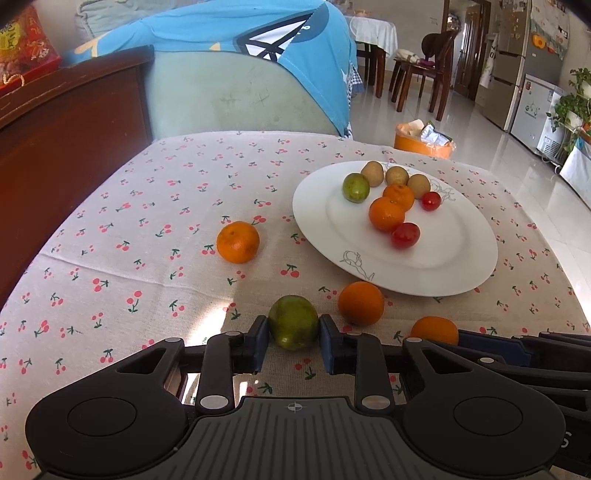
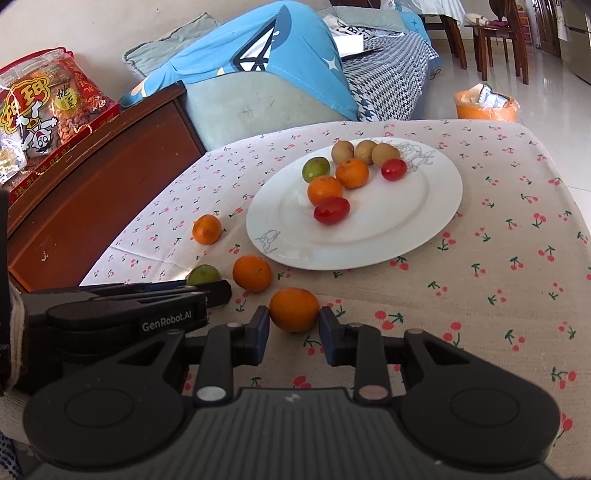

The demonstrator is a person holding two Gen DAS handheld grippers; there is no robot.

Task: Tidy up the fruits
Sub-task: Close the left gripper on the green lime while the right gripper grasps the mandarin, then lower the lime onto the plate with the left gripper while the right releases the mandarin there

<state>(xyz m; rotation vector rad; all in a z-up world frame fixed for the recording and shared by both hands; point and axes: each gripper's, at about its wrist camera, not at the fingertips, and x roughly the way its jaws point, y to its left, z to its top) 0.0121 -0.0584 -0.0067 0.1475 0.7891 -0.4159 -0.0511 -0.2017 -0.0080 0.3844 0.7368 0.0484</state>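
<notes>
With both grips set: left hand-held gripper (image 1: pixel 293 334) clamped on green fruit (image 1: pixel 293 321), right hand-held gripper (image 2: pixel 293 325) on orange (image 2: pixel 294 309), grasp step done; next, lift & carry to plate (image 2: pixel 436 206).

The one legend that reads cleanly is "GenRobot.AI", in white letters on the black side of the left gripper (image 2: pixel 212 291) as the right wrist view shows it. The red snack package (image 2: pixel 48 107) on the wooden cabinet (image 2: pixel 110 177) carries large yellow Chinese characters and a cartoon figure, but the characters cannot be made out with certainty. A folded white cloth (image 2: pixel 349 35) on the sofa shows black letters cut off at the edge, too partial to read.
</notes>
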